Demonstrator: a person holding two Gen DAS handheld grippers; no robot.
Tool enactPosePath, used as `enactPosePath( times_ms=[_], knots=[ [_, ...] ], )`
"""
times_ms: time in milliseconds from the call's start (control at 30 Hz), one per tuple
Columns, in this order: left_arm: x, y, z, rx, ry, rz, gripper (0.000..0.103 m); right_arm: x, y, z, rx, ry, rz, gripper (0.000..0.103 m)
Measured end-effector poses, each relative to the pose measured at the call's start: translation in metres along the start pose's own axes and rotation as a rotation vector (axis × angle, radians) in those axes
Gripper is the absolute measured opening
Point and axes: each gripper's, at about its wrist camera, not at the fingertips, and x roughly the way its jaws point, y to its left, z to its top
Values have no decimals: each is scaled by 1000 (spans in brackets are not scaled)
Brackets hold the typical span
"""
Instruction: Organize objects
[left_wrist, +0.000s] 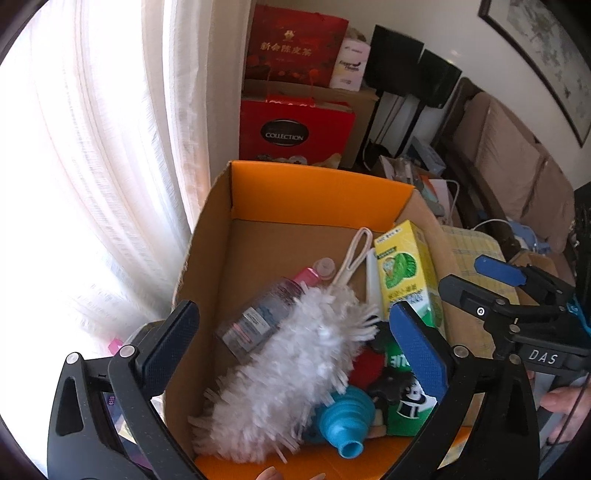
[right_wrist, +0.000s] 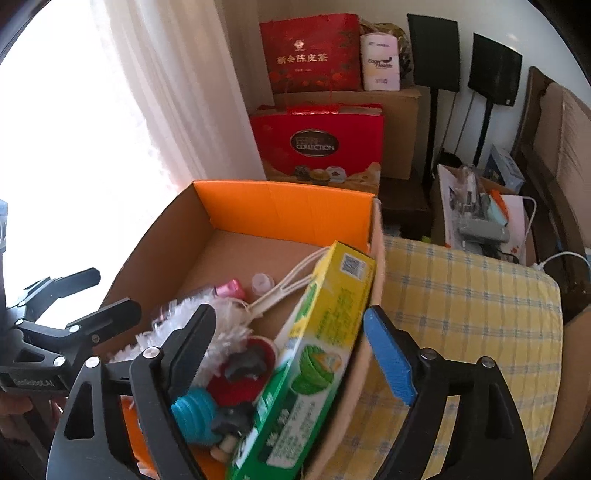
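Cardboard, brown outside and lined orange at the far wall, forms the open box (left_wrist: 317, 195) that holds nearly everything here. Inside it lies a fluffy white microfibre duster (left_wrist: 291, 373) with a looped plastic handle, resting across a clear plastic bottle with a pink cap (left_wrist: 258, 314). Just beside the duster's lower end sits a blue ribbed collapsible funnel (left_wrist: 343, 417), and next to that a red round object, partly hidden. A tall yellow-and-green carton (right_wrist: 314, 354) leans tilted against the box's right wall, its top near the rim.

Left tool (left_wrist: 291, 343) hovers over the box with its two fingers wide apart — nothing between them but the view of the duster below. Right tool (right_wrist: 291, 354) is likewise spread apart, straddling the box's right wall and the leaning carton without visibly pressing on either.

Right of the box lies a yellow checked cloth (right_wrist: 472, 306). Behind the box stand two red gift bags (right_wrist: 317, 140), one stacked above the other on a larger brown carton — sheer white curtains (left_wrist: 122, 147) hang to the left.
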Motion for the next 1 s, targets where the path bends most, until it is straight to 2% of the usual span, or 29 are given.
enactPosePath(
  times_ms=[167, 367, 667, 1000],
  knots=[
    [-10, -11, -10, 20, -11, -7, 103, -16, -5, -13, 4, -3, -28, 91],
    [-23, -24, -24, 32, -21, -26, 103, -35, -8, -31, 12, -20, -58, 101],
    [-41, -41, -57, 65, -10, -5, 103, -69, -18, -63, 61, -60, -70, 103],
    [-66, -58, -90, 97, -47, -4, 103, -98, -22, -100, 68, -83, -153, 103]
  ],
)
